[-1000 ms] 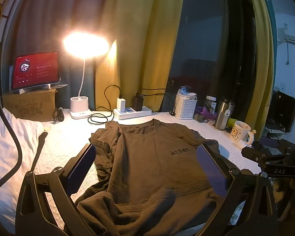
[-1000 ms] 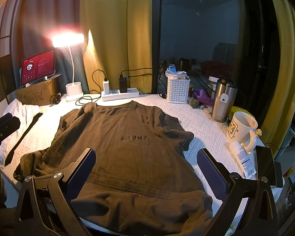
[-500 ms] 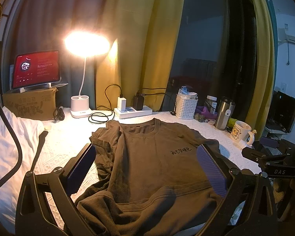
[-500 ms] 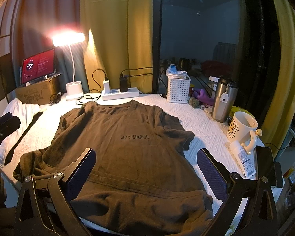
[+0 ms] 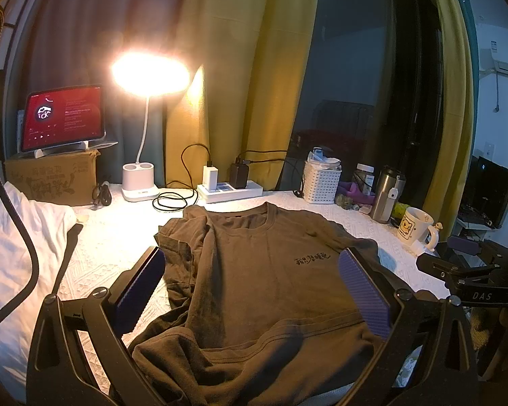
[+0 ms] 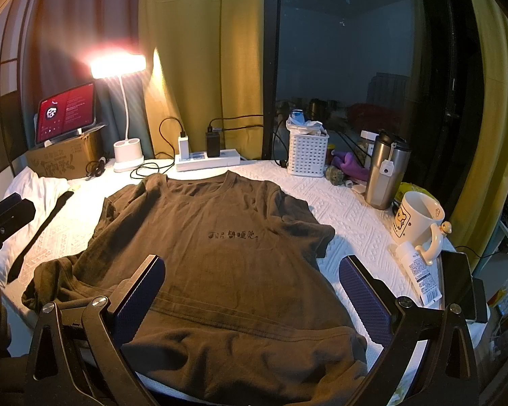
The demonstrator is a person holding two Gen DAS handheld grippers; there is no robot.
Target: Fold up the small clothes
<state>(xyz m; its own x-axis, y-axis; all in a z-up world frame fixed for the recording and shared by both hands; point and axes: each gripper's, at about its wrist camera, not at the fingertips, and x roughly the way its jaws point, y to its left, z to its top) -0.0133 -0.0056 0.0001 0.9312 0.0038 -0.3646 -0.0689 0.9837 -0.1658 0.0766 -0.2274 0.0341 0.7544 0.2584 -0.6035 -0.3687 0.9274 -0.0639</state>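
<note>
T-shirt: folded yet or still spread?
Spread, not folded. The T-shirt lies front-up on the table, collar and print showing; only its left side is bunched.

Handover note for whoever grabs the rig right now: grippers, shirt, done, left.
Left hand-held gripper: open, empty, hovering over the shirt's near left side.
Right hand-held gripper: open, empty, over the hem area.
Brown T-shirt: front up on the white table cover, collar toward the power strip. Its left sleeve and side are bunched; the right sleeve lies flat.
Done: shirt laid out; no fold visible.
Left: smooth the bunched side, then all folds. Mug and tube sit close on the right.
</note>
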